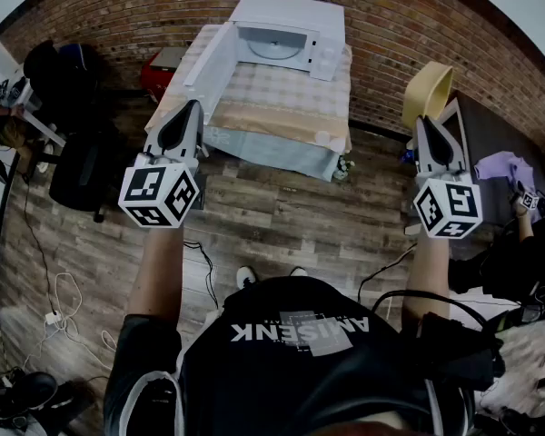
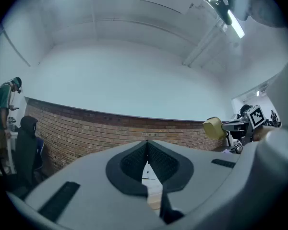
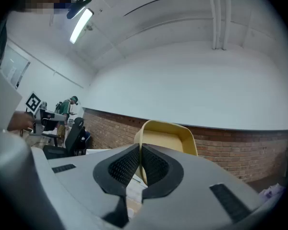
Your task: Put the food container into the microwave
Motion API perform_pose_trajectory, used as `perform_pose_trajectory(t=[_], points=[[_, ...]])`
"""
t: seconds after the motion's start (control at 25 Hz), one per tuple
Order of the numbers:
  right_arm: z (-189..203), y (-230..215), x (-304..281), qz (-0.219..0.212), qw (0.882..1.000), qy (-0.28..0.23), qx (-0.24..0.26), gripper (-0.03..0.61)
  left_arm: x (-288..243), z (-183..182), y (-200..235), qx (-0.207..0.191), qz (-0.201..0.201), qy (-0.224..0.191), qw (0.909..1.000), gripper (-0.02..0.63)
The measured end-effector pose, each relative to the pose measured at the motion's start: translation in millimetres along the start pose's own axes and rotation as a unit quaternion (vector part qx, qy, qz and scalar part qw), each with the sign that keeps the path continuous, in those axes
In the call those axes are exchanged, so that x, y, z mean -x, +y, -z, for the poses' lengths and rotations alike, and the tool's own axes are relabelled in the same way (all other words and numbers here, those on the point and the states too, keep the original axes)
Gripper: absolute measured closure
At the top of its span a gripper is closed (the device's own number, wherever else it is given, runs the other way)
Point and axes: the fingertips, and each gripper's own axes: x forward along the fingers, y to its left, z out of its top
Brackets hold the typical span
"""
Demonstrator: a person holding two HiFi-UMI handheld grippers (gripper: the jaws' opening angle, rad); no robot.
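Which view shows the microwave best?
Head view: the whole microwave sits on the table, door swung open, cavity visible. Left gripper view shows at most a pale sliver past its jaws; right gripper view doesn't show it.

Bright, cool, even; lit from ceiling strip lights. Faint soft shadows on wood floor. Heavy fisheye bending, dark vignetted corners. Close up, left gripper and right gripper out of focus.
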Motion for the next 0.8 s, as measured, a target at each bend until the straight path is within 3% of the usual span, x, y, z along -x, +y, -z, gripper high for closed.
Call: perform_pose_trajectory(t=[0.44, 0.8], points=[[5.1, -0.9, -5.5, -0.002, 1.000, -0.002, -0.015, 0.529, 3.2, 6.0, 1.4, -0.001, -0.018, 0.010, 0.9998, 0.603], [-6.0, 19.6, -6.0, -0.003, 1.000, -0.015, -0.010, 0.529, 4.0, 15.7, 9.7, 0.029, -0.031, 0.008, 0.9991, 0.603]])
